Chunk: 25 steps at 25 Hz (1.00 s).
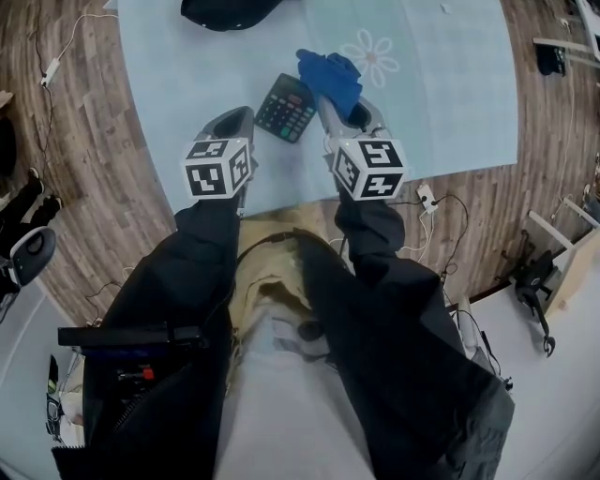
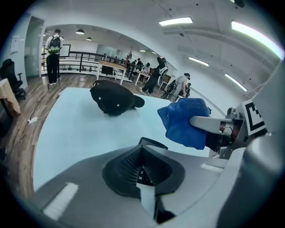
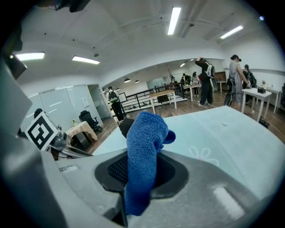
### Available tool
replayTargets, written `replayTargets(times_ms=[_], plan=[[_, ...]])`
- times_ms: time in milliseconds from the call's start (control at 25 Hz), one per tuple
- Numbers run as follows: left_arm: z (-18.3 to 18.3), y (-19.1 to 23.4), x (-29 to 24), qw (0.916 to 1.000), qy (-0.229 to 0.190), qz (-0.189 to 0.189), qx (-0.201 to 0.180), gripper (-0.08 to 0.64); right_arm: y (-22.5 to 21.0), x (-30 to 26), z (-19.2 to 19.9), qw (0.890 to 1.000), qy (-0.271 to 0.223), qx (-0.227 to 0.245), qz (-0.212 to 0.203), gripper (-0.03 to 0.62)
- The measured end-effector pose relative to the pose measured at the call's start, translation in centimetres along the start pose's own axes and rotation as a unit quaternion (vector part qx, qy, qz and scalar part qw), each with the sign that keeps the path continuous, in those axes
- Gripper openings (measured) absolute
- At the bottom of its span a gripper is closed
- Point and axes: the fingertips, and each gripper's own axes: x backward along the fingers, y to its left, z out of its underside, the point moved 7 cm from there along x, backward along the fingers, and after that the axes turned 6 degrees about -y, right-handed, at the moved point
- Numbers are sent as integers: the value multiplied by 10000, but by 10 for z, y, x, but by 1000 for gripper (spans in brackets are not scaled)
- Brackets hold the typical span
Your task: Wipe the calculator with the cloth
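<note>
A dark calculator [image 1: 286,106] lies on the pale blue table cover [image 1: 169,75]. My left gripper [image 1: 250,114] is at its left edge. In the left gripper view the left gripper [image 2: 143,176] looks shut on the calculator [image 2: 141,173], with keys showing between the pads and one corner poking above the jaws. My right gripper [image 1: 330,96] is shut on a bunched blue cloth [image 1: 330,77], which hangs just right of the calculator's far end and above it. In the right gripper view the cloth [image 3: 144,147] stands up out of the right gripper [image 3: 140,180].
A black cap [image 1: 230,11] lies at the far side of the table. A flower print [image 1: 371,56] marks the cover to the right of the cloth. Cables and a power strip [image 1: 427,199] lie on the wooden floor by the near table edge. People stand far behind.
</note>
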Motion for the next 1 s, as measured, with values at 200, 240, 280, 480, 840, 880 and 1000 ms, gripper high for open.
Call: replayTargets(times_ms=[200,240,280,480,840,880,1000], plan=[[5,7,3,10000,30,-11,17,-5,5,-22,5,9960,134,880,68,94],[7,10,5,10000,42,-15,23,-5,10,-29,12,9944,257,1028,32,94],[9,13,7,10000,54,-18,30,-5,15,-36,20,9924,404,1166,-27,94],[11,11,12,10000,61,-42,63,-5,35,-49,60,9763,1049,1859,-364,94],[20,21,18,9998,83,-97,130,-5,62,-50,105,9612,1548,2177,-688,94],[21,23,18,9998,80,-104,144,-5,63,-50,106,9611,1542,2177,-710,94],[21,25,17,9997,95,-139,190,-5,64,-49,107,9613,1548,2130,-808,94]])
